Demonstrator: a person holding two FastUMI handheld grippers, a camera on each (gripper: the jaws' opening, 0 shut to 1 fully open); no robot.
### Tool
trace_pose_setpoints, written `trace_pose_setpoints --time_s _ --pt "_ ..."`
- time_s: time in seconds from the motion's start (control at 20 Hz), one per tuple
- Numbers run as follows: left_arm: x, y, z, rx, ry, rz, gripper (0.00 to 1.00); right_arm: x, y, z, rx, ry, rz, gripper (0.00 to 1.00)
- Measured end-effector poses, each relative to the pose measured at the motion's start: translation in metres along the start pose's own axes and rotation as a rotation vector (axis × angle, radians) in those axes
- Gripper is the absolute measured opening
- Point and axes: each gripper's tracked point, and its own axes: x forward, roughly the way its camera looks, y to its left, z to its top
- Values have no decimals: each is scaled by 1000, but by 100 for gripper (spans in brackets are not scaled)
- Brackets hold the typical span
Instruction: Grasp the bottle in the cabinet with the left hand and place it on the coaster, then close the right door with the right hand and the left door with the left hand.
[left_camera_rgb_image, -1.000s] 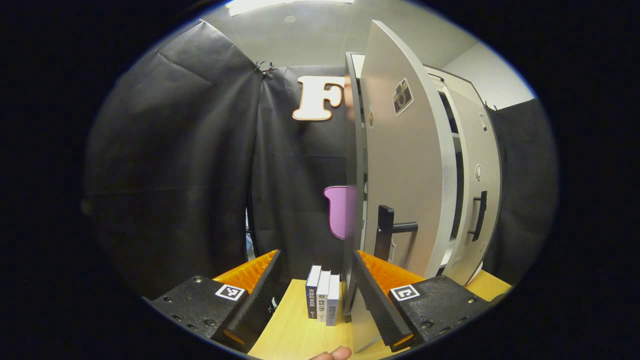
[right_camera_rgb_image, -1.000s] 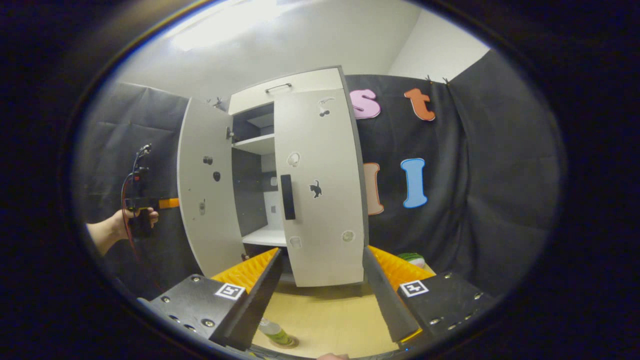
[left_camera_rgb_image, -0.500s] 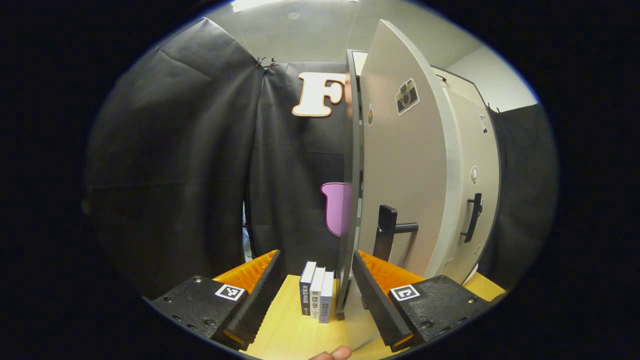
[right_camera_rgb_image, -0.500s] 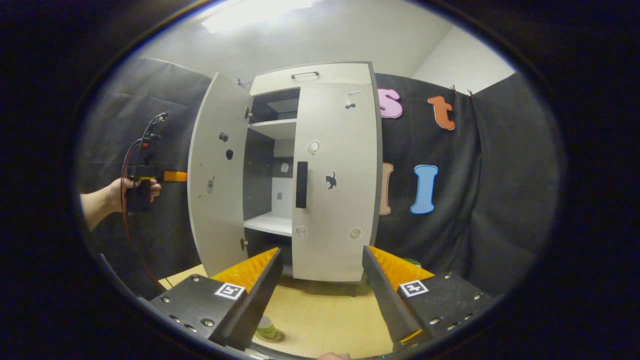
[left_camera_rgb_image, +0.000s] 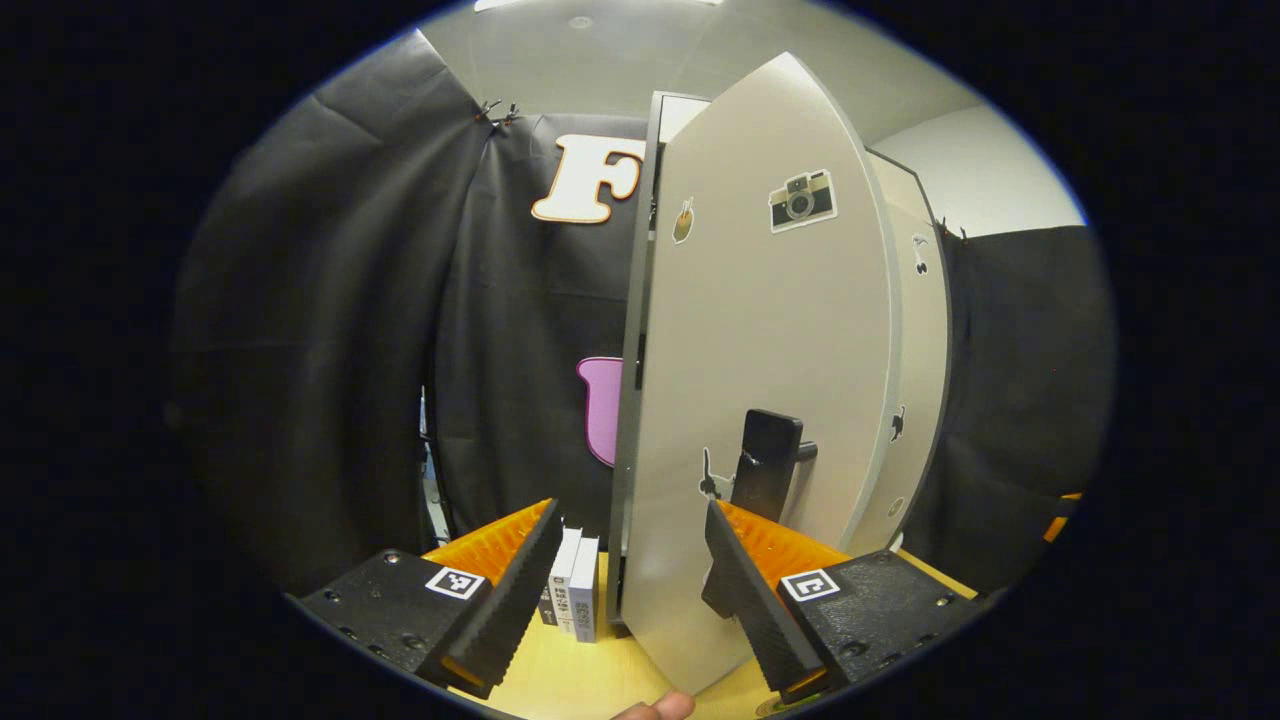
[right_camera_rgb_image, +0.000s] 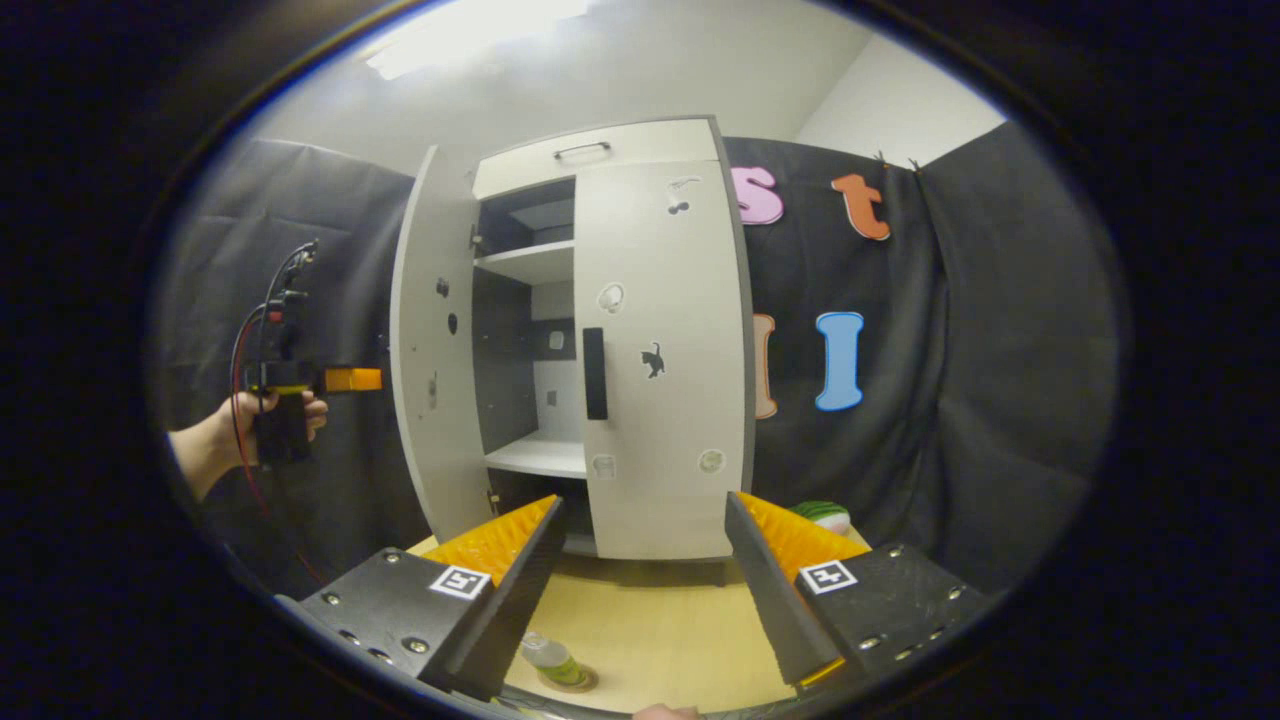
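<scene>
Left door (left_camera_rgb_image: 760, 380) half-swung; bottle (right_camera_rgb_image: 552, 660) on coaster (right_camera_rgb_image: 580, 683) at 6 o'clock.
I hold left gripper (left_camera_rgb_image: 630, 580) spread, right gripper (right_camera_rgb_image: 640, 590) likewise; the door is rigid, light on hinges; I'd push beside its handle (left_camera_rgb_image: 765, 478).

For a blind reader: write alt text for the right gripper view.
A white cabinet stands with its right door closed and left door open. The left gripper hovers beside that door; the bottle sits on the table.
</scene>
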Motion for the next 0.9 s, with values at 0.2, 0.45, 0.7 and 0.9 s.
trace_pose_setpoints --time_s 0.2,0.45,0.7,0.9 --pt "13 -11 11 14 -41 22 92 2 -2 13 35 11 -34 94" --pt "31 -53 10 -16 -36 -59 92 8 7 44 47 -43 -43 96" --pt "40 -94 10 7 -27 -83 90 26 21 74 -54 -83 -53 94" --pt "26 -110 14 25 -37 -62 96 41 37 97 -58 -132 -21 96"
